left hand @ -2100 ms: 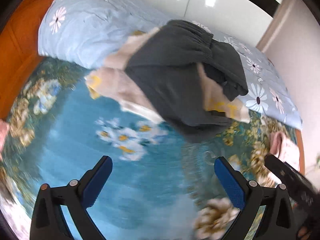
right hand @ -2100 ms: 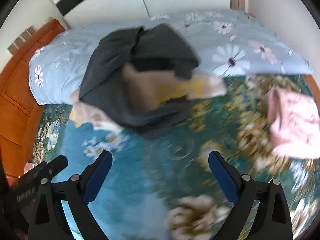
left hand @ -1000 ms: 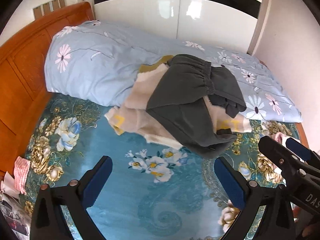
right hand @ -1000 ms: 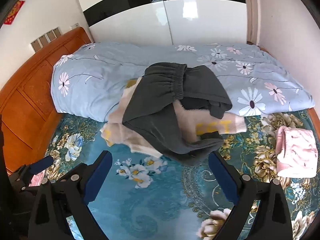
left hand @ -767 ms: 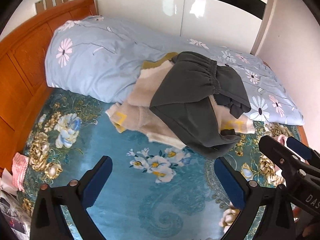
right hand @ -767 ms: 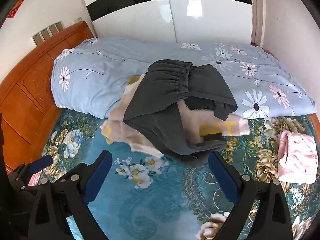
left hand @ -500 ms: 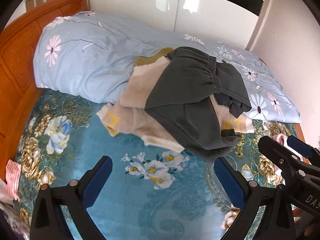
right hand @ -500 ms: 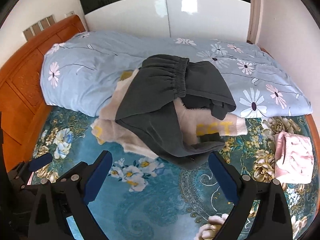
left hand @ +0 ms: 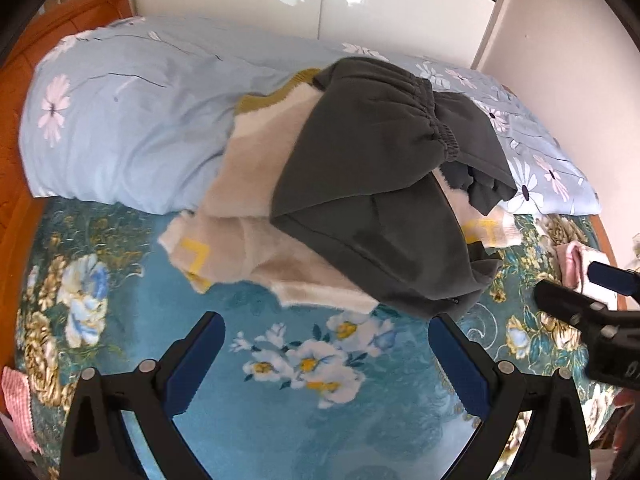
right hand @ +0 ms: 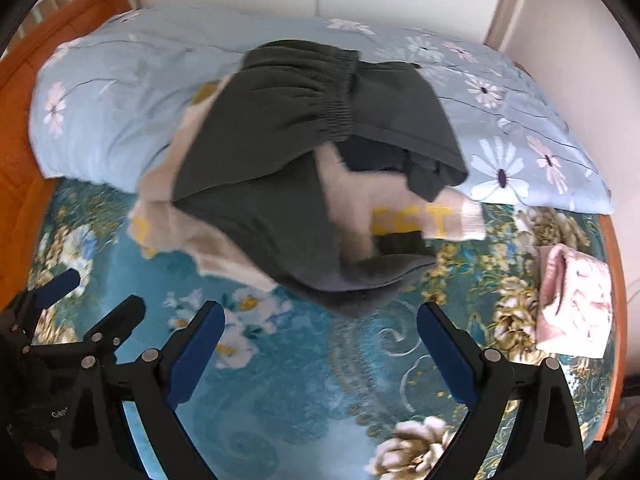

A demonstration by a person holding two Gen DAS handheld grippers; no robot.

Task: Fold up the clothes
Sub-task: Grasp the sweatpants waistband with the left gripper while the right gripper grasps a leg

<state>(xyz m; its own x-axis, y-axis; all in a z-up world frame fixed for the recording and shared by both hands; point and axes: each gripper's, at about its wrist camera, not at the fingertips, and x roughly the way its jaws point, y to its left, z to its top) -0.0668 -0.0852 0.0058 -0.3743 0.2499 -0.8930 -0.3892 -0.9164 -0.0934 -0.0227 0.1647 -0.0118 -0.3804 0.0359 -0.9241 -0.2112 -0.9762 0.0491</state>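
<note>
**A:** Where's the laundry?

**B:** Heaped mid-bed: dark grey sweatpants [left hand: 372,184], elastic waistband up top, draped over a cream fleece top [left hand: 256,200] w/ yellow lettering. Pile half on the teal floral bedspread [left hand: 280,412], half leaning against the rolled light-blue daisy-print duvet [left hand: 120,120] behind it. Same heap in right wrist view, slightly blurred: sweatpants [right hand: 280,168] on top, fleece top [right hand: 356,200] poking out at left and right edges.

**A:** Grippers?

**B:** Left gripper [left hand: 326,356] spread wide, blue-padded fingers [left hand: 192,364] above the bedspread, just short of the pile's near edge, gripping nothing. Right gripper [right hand: 320,342] likewise wide, nothing between the pads, hem of the sweatpants just beyond the tips. Each visible in the other's view: right one [left hand: 592,304] at the left cam's right edge, left one [right hand: 96,308] at the right cam's lower left.

**A:** Anything else on the bed?

**B:** Folded pink garment [right hand: 576,304] on the bedspread, right side, well apart from the heap. Orange wooden headboard [right hand: 16,92] at left, glossy white wardrobe doors [left hand: 320,4] behind the bed.
</note>
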